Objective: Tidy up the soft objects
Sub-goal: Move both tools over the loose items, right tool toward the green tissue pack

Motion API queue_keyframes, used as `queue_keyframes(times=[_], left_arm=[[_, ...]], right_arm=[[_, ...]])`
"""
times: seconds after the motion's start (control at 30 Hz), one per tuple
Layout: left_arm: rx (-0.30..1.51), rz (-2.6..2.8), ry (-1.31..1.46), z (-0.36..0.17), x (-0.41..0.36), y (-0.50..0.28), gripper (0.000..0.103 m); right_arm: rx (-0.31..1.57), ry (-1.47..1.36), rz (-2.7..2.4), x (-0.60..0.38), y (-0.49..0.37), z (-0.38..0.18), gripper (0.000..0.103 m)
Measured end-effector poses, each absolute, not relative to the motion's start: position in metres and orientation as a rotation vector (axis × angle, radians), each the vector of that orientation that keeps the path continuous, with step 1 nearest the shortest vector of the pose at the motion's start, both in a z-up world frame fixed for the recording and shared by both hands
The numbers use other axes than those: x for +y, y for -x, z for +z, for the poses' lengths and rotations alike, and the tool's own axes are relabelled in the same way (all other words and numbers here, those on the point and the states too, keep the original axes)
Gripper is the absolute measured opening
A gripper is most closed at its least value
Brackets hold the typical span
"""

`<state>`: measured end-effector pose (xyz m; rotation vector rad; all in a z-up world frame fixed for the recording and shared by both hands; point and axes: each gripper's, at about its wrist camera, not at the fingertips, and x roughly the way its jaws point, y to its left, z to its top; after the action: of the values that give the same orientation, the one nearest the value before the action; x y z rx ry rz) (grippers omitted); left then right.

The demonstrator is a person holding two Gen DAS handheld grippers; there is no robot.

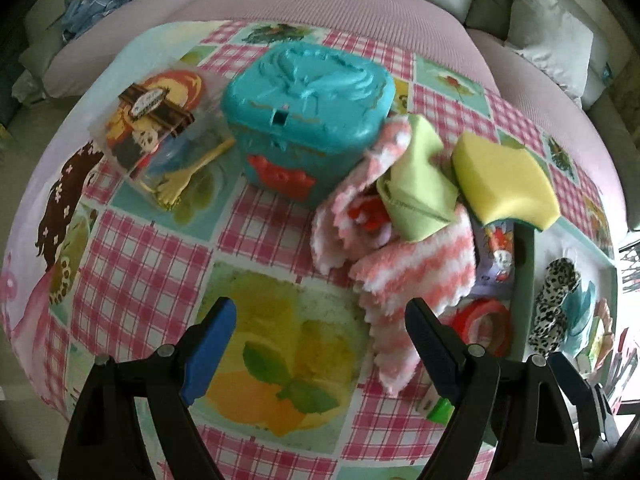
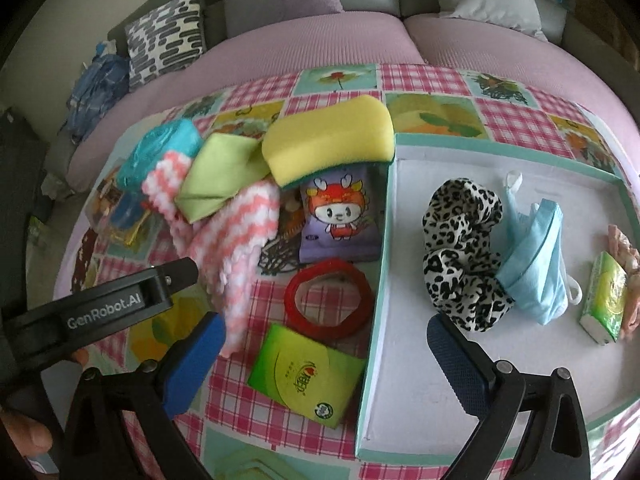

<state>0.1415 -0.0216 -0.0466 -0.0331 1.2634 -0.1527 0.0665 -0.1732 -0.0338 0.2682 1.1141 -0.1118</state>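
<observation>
My left gripper (image 1: 320, 346) is open above the bare tablecloth, and the pink-and-white fluffy cloth (image 1: 400, 268) lies just beyond its right finger. A green cloth (image 1: 416, 188) and a yellow sponge (image 1: 504, 184) rest on that pile. My right gripper (image 2: 326, 360) is open too, holding nothing, and hangs over a green tissue packet (image 2: 308, 376) and the left wall of the white tray (image 2: 382, 248). In the tray lie a leopard scrunchie (image 2: 464, 248), a blue face mask (image 2: 536, 264) and a second tissue packet (image 2: 604, 296). The sponge (image 2: 332, 140) leans on the tray's far corner.
A teal lidded box (image 1: 312, 120) and a clear packet with a gold fork (image 1: 156, 136) stand at the back left. A red ring (image 2: 328, 300), a purple cartoon packet (image 2: 340, 220) and a black net (image 2: 276, 256) lie beside the tray. A pink sofa (image 2: 320, 40) runs behind.
</observation>
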Motion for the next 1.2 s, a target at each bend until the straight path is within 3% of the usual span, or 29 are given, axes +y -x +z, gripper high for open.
queue_keyframes(times=[0.33,0.8,1.2], left_arm=[[1.307,-0.123,0.082,-0.064,0.003,-0.131,0.087],[1.306,-0.128,0.138,-0.059,0.035,-0.125,0.087],[1.301,-0.125,0.148,-0.054,0.035,-0.126,0.087]], right_arm=[[1.15,-0.232,-0.08,-0.157,-0.057,-0.039,0.087],[1.172,-0.18,-0.046,-0.145,-0.047,-0.042,0.083],[1.185,-0.148,0.002,-0.135,-0.048,-0.042,0.072]])
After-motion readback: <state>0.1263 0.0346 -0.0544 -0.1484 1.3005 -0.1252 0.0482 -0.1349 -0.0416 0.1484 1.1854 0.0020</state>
